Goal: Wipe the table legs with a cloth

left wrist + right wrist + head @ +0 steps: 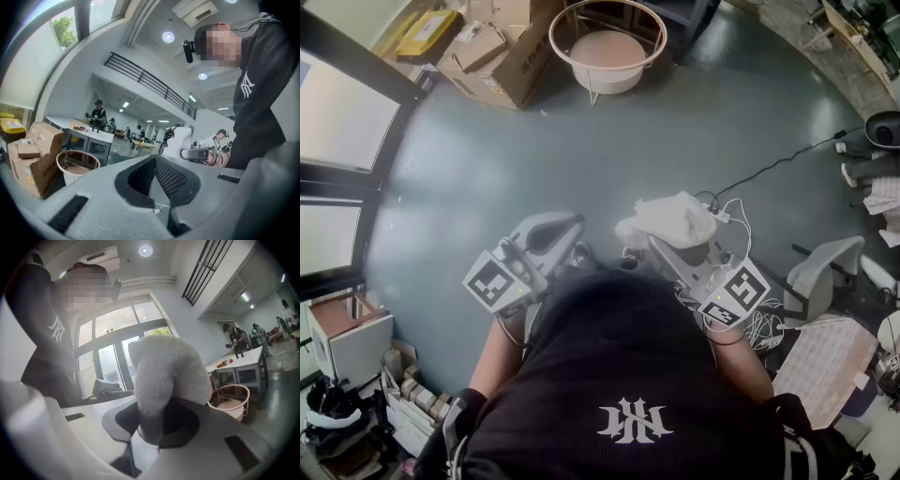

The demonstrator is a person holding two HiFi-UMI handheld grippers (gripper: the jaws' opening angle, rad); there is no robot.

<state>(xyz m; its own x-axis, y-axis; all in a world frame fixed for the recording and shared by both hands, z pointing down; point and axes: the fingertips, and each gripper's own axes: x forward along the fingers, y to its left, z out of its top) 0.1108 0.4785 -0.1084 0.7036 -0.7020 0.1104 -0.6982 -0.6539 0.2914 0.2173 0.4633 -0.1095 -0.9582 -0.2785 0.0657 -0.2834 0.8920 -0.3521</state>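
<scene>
Both grippers sit close to the person's body, well apart from the round table (607, 47), which stands straight ahead across the floor. Right gripper (157, 425): jaws clamped on the white cloth (164, 376), which bulges beyond the tips. Left gripper (154, 180): jaws together, nothing between them. The table legs (592, 90) appear upright and thin. Neither gripper is clearly nearer, so the cloth-bearing right gripper would likely need to go forward and down.
</scene>
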